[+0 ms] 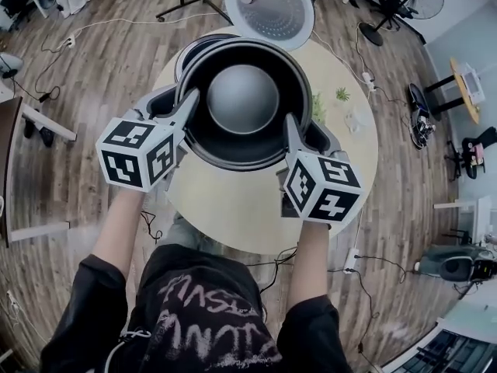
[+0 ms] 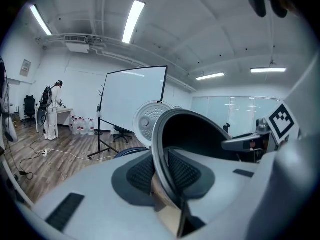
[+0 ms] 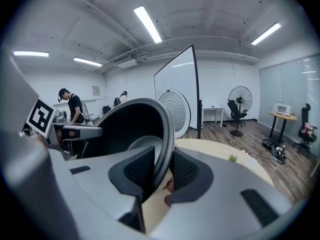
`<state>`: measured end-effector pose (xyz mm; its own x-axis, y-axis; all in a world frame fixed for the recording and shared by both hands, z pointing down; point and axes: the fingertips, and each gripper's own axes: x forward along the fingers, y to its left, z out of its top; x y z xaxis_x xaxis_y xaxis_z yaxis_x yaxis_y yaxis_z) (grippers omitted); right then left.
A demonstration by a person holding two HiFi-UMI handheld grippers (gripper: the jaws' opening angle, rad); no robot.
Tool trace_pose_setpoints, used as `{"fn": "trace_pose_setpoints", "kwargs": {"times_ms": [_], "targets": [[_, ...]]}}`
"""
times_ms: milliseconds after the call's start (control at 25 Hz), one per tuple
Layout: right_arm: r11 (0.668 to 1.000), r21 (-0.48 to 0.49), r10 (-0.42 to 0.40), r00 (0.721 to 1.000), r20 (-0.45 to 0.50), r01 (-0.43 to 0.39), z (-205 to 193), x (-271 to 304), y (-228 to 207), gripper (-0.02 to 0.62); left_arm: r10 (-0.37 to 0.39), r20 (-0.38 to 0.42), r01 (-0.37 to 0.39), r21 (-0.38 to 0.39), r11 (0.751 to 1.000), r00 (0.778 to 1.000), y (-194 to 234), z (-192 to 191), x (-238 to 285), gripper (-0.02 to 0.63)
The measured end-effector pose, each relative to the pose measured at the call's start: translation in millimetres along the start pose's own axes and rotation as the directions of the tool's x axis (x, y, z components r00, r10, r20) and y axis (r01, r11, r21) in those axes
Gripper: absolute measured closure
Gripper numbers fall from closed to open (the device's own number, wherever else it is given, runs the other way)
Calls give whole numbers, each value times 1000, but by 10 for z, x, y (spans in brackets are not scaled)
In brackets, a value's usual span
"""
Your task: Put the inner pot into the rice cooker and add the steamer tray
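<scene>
Below you, a round pale-wood table (image 1: pixel 233 208) fills the middle of an office floor, and you hold the inner pot (image 1: pixel 242 99) up over it, mouth facing you, clear of the tabletop. Your left gripper (image 2: pixel 162 171) is closed narrowly on the pot's rim at one side, its ribbed pads pressing the thin wall inside and out. Your right gripper (image 3: pixel 162 171) pinches the opposite rim the same way. You are at the first step, carrying the pot to the rice cooker (image 1: pixel 200 47), whose dark body peeks out just behind the pot on the far side of the table. Its white lid (image 1: pixel 269 8) stands thrown back, so the opening looks free. Next, you'd probably need to centre the pot over that opening, keep it level between both grips, and lower it straight in before letting go. A small plant (image 1: pixel 342 94) sits at the right, away from your path. No view shows the steamer tray clearly.
</scene>
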<state>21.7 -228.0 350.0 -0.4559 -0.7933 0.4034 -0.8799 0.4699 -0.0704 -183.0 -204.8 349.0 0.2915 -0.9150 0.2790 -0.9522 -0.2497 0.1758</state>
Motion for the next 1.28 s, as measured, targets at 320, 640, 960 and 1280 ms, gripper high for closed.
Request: {"fn": "trace_pose_setpoints", "kwargs": {"times_ms": [320, 640, 960, 1280], "targets": [[999, 16, 29, 999, -34, -28, 291, 714, 169, 499, 13, -19, -13, 6, 1000, 1000, 610, 237, 342, 511], [998, 55, 16, 999, -52, -13, 560, 1195, 140, 505, 14, -34, -14, 19, 1000, 999, 959, 529, 745, 515], [998, 67, 35, 973, -226, -20, 451, 1709, 83, 495, -36, -190, 25, -59, 998, 981, 1272, 314, 1223, 510], [989, 139, 103, 920, -378, -53, 198, 1990, 93, 482, -66, -394, 55, -40, 998, 917, 1442, 153, 1493, 503]]}}
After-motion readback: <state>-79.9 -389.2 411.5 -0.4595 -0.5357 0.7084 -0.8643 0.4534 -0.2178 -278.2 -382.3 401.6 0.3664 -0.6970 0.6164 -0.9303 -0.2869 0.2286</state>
